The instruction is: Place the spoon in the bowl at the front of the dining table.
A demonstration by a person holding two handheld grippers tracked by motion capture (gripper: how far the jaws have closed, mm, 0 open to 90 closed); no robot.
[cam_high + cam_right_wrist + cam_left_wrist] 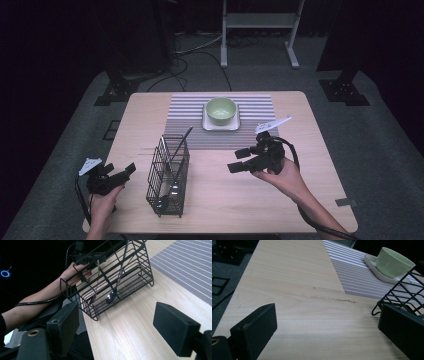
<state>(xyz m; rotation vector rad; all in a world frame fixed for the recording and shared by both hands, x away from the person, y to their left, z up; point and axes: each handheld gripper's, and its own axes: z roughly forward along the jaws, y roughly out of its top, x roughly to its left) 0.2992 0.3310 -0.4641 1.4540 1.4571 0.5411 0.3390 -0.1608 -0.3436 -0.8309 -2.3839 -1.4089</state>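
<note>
A black wire basket [168, 175] stands on the wooden table [225, 197] at front left, with a spoon [111, 297] and other long-handled utensils [181, 145] leaning inside it. My left gripper [121, 170] hovers at the table's left edge just left of the basket, open and empty. In the left gripper view its jaws stand wide apart around [327, 315], and the basket's corner [404, 290] is by the right jaw. My right gripper [238, 160] is right of the basket, pointing at it, open [117, 317] and empty. The basket [112, 277] lies ahead of it.
A pale green bowl [221, 110] sits on a white square plate [220, 125] on a striped placemat [260, 107] at the table's far middle. Bare wood lies between basket and right gripper. The person's left hand [75, 272] is behind the basket in the right gripper view.
</note>
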